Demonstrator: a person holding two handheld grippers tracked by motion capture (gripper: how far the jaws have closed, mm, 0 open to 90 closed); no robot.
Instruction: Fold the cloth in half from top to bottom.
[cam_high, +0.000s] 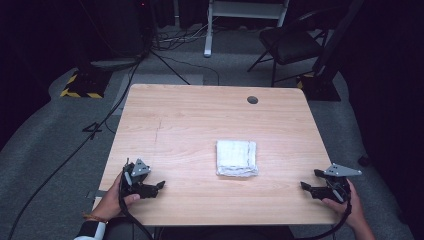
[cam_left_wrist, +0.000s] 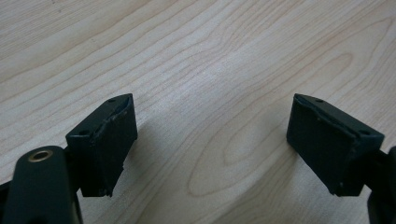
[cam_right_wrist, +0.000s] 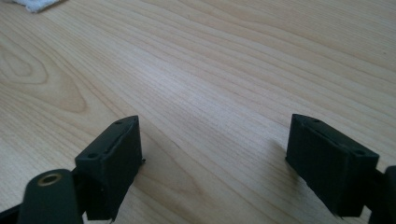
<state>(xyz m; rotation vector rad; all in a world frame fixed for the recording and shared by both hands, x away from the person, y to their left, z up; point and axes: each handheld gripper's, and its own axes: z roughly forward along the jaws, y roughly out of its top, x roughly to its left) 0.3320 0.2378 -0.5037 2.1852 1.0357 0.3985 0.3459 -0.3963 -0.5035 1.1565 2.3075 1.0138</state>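
Both grippers, left gripper (cam_high: 161, 185) and right gripper (cam_high: 303, 186), rested with jaws released at the worktop's (cam_high: 190, 120) near corners, well apart from the folded towel (cam_high: 237, 157).

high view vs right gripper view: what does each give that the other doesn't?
High view alone: the whole folded white towel lying flat mid-table, the left gripper and right gripper resting at the near corners, both apart from the towel, plus the chair and floor cables beyond. Right gripper view alone: a close look between its own fingers, open, with bare wood between them. Shared: the wooden table and the towel, which the right gripper view catches as just a corner at its top left edge.
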